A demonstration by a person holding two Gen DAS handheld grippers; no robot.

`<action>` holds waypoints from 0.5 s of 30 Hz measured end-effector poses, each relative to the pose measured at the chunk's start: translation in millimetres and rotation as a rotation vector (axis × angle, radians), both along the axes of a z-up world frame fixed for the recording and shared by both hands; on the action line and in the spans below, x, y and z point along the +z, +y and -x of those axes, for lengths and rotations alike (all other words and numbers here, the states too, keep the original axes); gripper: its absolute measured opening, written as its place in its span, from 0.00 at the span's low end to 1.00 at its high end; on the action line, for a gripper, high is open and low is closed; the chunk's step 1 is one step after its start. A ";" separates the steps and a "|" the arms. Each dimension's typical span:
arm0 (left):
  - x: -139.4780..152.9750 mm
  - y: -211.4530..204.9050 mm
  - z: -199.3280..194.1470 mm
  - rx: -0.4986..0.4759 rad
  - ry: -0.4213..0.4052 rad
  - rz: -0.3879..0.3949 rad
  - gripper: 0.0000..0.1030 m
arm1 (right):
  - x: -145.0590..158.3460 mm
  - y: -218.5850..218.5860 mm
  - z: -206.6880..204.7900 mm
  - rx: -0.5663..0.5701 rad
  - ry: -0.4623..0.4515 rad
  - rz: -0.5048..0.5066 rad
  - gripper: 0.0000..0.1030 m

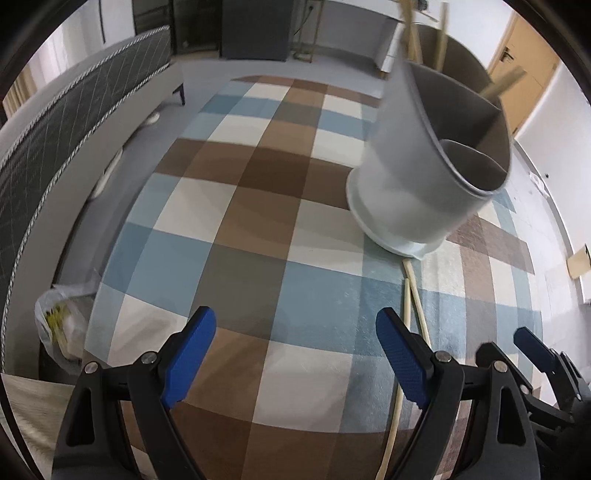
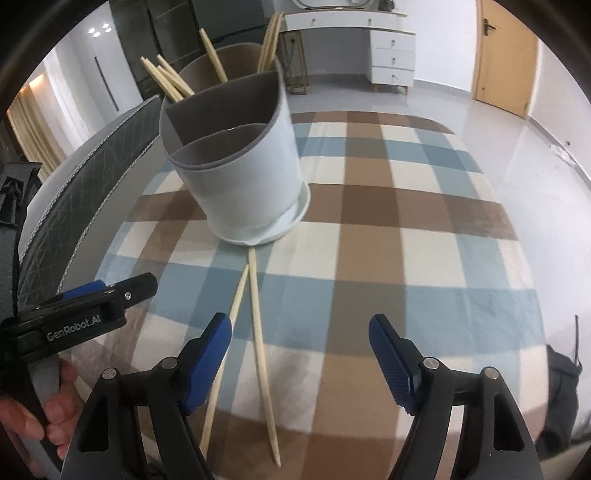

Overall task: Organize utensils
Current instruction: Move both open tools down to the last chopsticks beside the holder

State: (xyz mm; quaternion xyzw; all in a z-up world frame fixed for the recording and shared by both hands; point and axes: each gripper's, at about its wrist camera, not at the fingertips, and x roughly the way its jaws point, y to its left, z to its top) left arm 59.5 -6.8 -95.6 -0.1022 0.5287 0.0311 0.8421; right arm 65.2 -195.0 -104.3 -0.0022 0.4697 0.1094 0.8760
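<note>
Wooden chopsticks [image 2: 255,332] lie crossed on checked cloth [image 2: 406,221], just ahead of right gripper [image 2: 300,363], below white holder [image 2: 240,173]. Both grippers wide open, empty; left gripper [image 1: 295,360] too. Pinch one stick mid-length, go slow.

Motion blurs the holder [image 1: 424,166]; upright chopsticks [image 1: 410,29] run off the frame's top, floor chopsticks [image 1: 400,387] off its bottom.

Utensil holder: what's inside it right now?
The utensil holder has several wooden sticks standing in its rear compartments; the front compartments look empty. Its walls hide the sticks' lower ends and the bottom.
</note>
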 end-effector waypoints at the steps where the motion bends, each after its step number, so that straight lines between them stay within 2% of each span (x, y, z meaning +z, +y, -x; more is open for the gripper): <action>1: -0.6 2.7 -1.1 0.012 0.006 0.005 0.83 | -1.1 3.7 -4.7 0.013 -0.002 0.010 0.73; 4: -2.9 11.4 -4.8 0.047 0.027 0.034 0.83 | -6.6 14.6 -18.9 0.055 -0.003 0.042 0.67; 6: -4.6 17.2 -5.8 0.072 0.041 0.050 0.83 | -13.9 22.2 -28.2 0.084 0.020 0.059 0.58; 8: -5.7 21.7 -8.1 0.087 0.049 0.057 0.83 | -21.8 28.1 -33.9 0.115 0.050 0.063 0.43; 15: -6.6 28.8 -10.3 0.114 0.064 0.077 0.83 | -38.4 40.9 -33.3 0.158 0.092 0.114 0.33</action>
